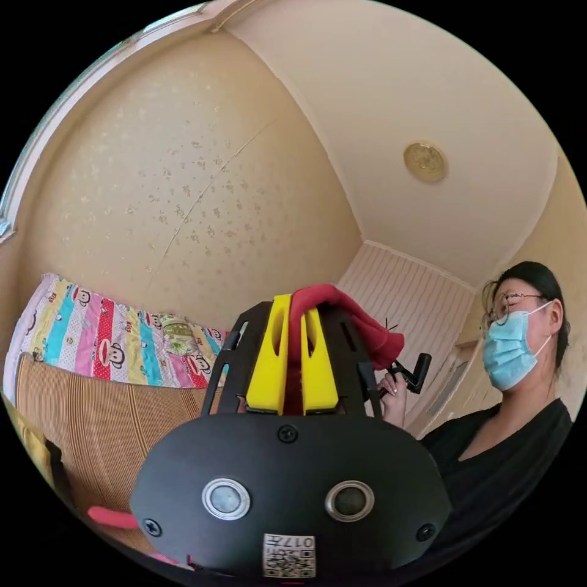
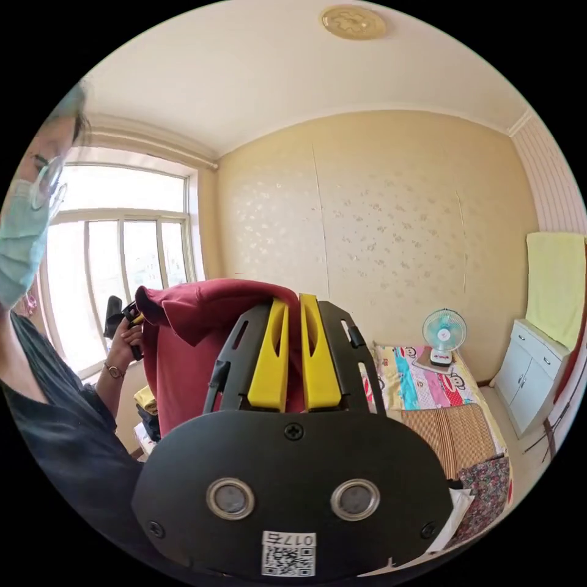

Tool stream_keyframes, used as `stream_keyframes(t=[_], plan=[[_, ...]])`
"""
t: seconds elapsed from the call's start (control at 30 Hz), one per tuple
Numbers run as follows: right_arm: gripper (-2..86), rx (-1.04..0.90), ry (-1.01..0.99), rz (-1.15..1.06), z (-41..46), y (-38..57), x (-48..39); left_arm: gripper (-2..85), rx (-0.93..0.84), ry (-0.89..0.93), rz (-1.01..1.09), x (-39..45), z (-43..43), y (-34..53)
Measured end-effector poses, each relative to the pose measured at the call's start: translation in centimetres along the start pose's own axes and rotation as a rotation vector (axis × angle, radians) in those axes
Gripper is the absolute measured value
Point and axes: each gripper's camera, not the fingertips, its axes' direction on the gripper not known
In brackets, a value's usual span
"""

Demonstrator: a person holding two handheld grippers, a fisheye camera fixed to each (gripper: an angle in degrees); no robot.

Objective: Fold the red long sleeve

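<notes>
The red long sleeve [image 2: 183,348] is held up in the air between my two grippers. In the left gripper view, my left gripper [image 1: 298,306] has its yellow jaws shut on an edge of the red cloth [image 1: 361,324], which runs off toward my right gripper [image 1: 408,372] in the person's hand. Seen from the right gripper view, my right gripper [image 2: 294,301] is shut on the garment's top edge. The cloth hangs down to the left there, reaching my left gripper [image 2: 119,318], held by a hand.
The person stands close behind the garment, in a dark top [image 1: 501,458]. Below lies a bed with a cartoon-print sheet [image 2: 416,379] and a striped mat [image 2: 452,434]. A small fan [image 2: 444,333], a white cabinet [image 2: 532,379] and a window [image 2: 122,269] line the walls.
</notes>
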Motion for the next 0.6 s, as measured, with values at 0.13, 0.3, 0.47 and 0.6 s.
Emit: stream_keyframes(t=[0.13, 0.3, 0.47, 0.6], plan=[[4.3, -0.338, 0.036, 0.034, 21.1, -2.4, 9.3, 5.8, -0.204, -0.289, -0.123, -16.1, 13.3, -6.5], [5.2, -0.682, 0.107, 0.010, 47.3, 10.1, 20.5, 7.5, -0.527, -0.708, -0.288, -39.7, 23.9, -2.6], [7.8, -0.940, 0.046, 0.250, 50.8, 32.6, 26.0, 8.6, -0.831, -0.774, -0.444, -51.1, 19.5, 17.3], [10.1, -1.143, 0.097, 0.376, 47.0, 52.6, 28.8, 9.9, -0.933, -0.814, -0.580, -55.4, 12.5, 29.7]])
